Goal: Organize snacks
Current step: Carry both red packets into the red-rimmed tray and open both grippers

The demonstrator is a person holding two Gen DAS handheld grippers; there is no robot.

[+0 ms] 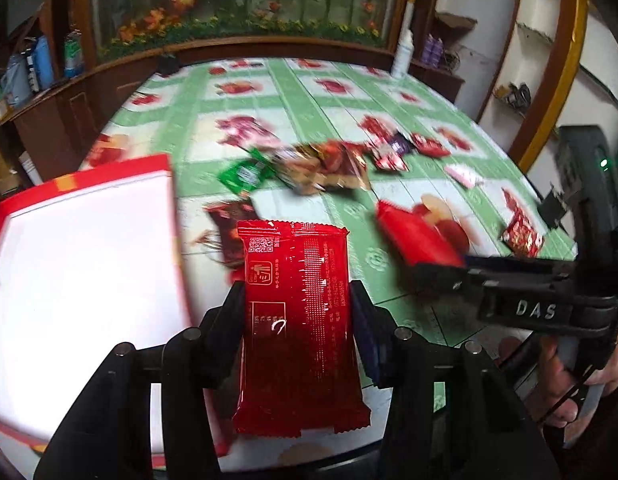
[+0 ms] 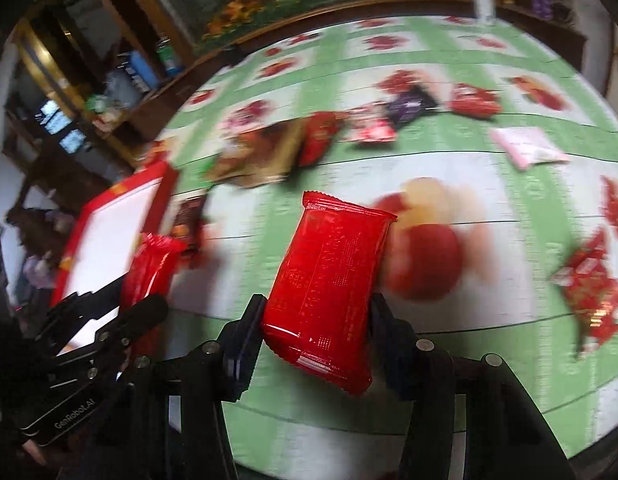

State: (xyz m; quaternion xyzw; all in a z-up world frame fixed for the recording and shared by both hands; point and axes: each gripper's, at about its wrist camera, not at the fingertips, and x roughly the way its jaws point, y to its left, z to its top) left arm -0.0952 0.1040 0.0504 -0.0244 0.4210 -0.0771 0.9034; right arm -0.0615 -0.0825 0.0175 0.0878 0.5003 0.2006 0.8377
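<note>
My left gripper (image 1: 297, 292) is shut on a red snack packet (image 1: 297, 320), held upright just right of a red-rimmed box with a white inside (image 1: 81, 280). My right gripper (image 2: 317, 304) is shut on a second red snack packet (image 2: 329, 280) above the table. In the left wrist view the right gripper (image 1: 441, 268) shows at the right with its packet (image 1: 413, 236). In the right wrist view the left gripper (image 2: 121, 304) and its packet (image 2: 149, 268) show at the left beside the box (image 2: 109, 232).
Several loose snack packets lie across the green flowered tablecloth (image 1: 293, 92): a green one (image 1: 245, 174), brown ones (image 1: 317, 164), a purple one (image 2: 409, 106), a pink one (image 2: 525, 146), red ones (image 2: 589, 292). A wooden cabinet and a white bottle (image 1: 401, 52) stand behind.
</note>
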